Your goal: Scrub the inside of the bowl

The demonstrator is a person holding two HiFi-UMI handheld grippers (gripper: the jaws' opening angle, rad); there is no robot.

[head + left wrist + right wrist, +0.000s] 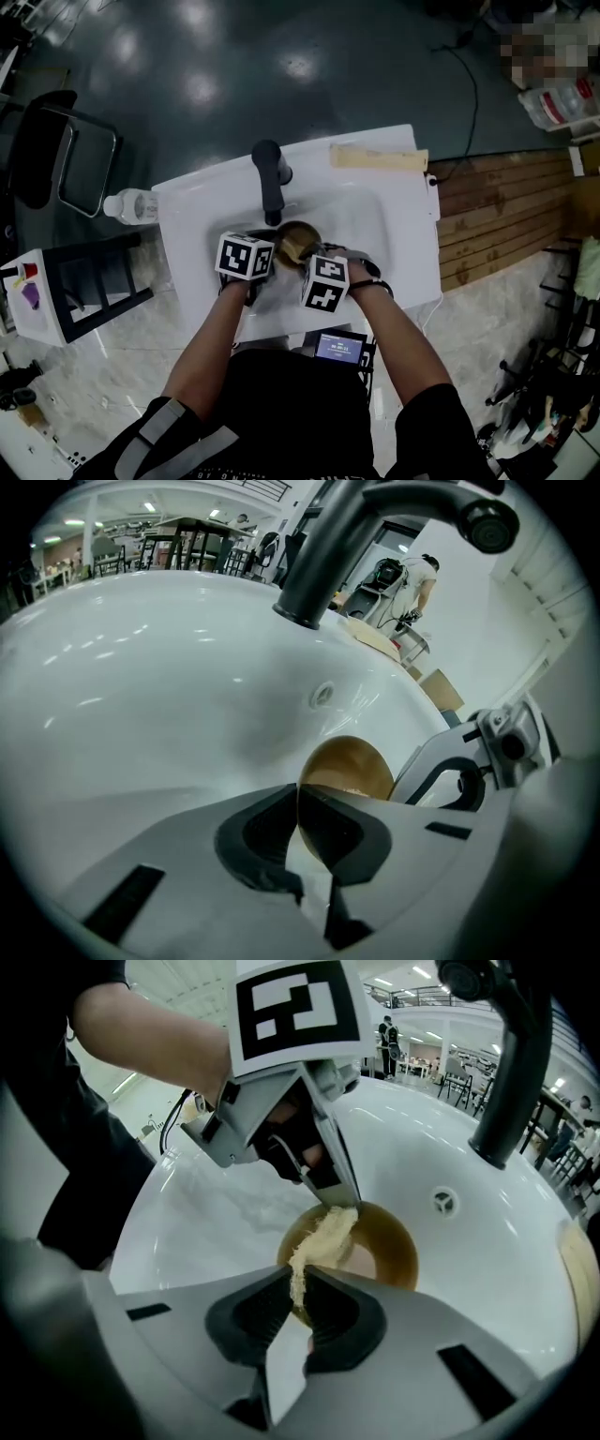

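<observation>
A brown bowl (298, 242) stands tilted in the white sink (398, 234), below the tap. My left gripper (279, 255) is shut on the bowl's rim; in the left gripper view the bowl (347, 766) shows edge-on, pinched between the jaws of that gripper (298, 803). My right gripper (298, 1288) is shut on a pale yellow sponge (319, 1241), which reaches into the bowl (389, 1251) and lies against its inside. In the right gripper view the left gripper (339, 1202) grips the far rim. The right gripper (314, 255) sits close beside the left one.
A black faucet (270, 178) arches over the basin, with the overflow hole (444, 1202) behind the bowl. A plastic bottle (131, 204) lies at the sink's left edge and a flat beige piece (375, 157) at its back. Wooden planks (506, 216) lie to the right.
</observation>
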